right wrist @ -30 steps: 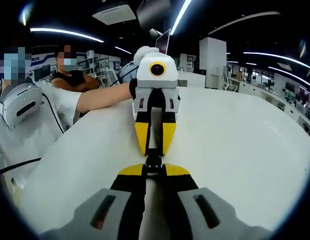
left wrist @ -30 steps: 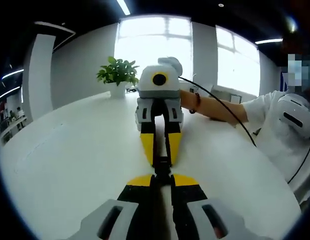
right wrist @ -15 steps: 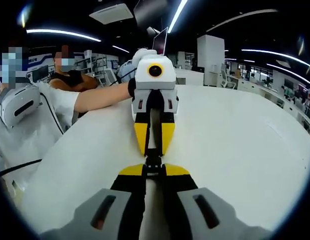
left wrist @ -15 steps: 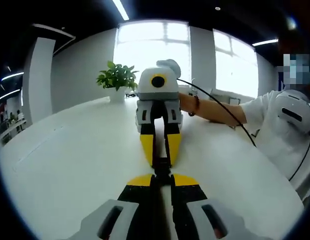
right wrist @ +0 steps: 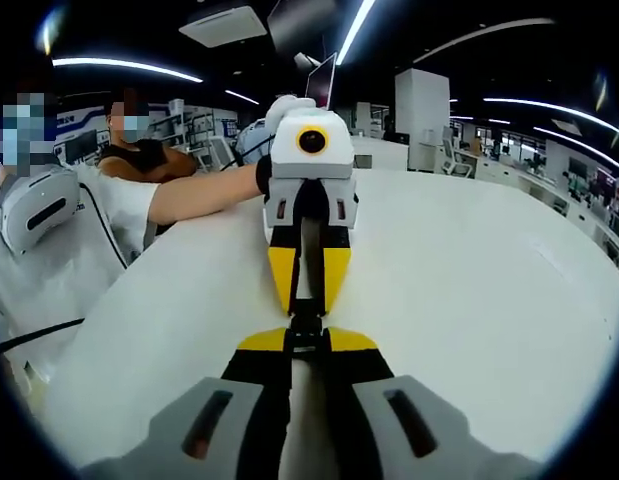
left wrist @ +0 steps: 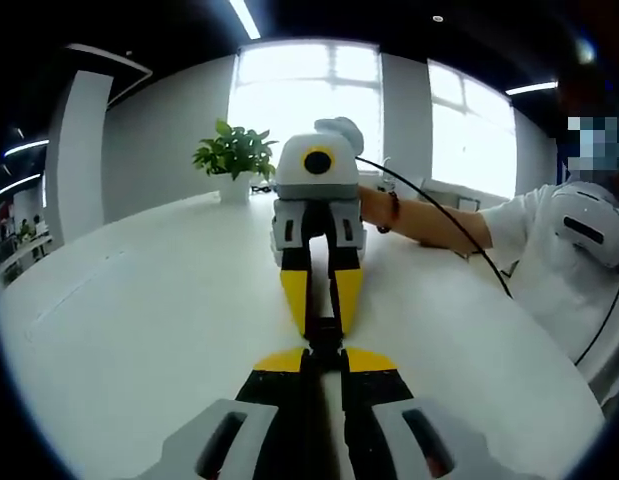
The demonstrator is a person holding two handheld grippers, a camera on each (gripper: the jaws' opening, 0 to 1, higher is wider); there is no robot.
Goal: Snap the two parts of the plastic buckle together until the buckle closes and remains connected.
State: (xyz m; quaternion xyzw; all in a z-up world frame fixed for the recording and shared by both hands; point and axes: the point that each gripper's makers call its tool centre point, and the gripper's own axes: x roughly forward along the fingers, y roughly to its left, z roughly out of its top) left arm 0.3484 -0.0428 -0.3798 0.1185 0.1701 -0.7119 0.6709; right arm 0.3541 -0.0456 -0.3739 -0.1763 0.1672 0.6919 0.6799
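Above a white table (left wrist: 139,300) my two grippers meet nose to nose. A small black plastic buckle (left wrist: 324,335) bridges the yellow tips. In the left gripper view, my left gripper (left wrist: 324,358) rises from the bottom, shut on the near end of the buckle. The right gripper (left wrist: 322,318) faces it from above, shut on the far end. In the right gripper view, my right gripper (right wrist: 307,342) grips the buckle (right wrist: 307,322) from below and the left gripper (right wrist: 308,302) from above. The jaws hide most of the buckle, so I cannot tell whether its two parts are latched.
A potted plant (left wrist: 234,155) stands at the table's far end. A person's forearm (left wrist: 429,220) and a black cable (left wrist: 459,245) reach in from the right. Another person (right wrist: 139,150) sits at the table's left edge. Bare table top (right wrist: 469,280) spreads to the right.
Both grippers stay pressed tip to tip on the buckle. Only a slight shift of the views shows.
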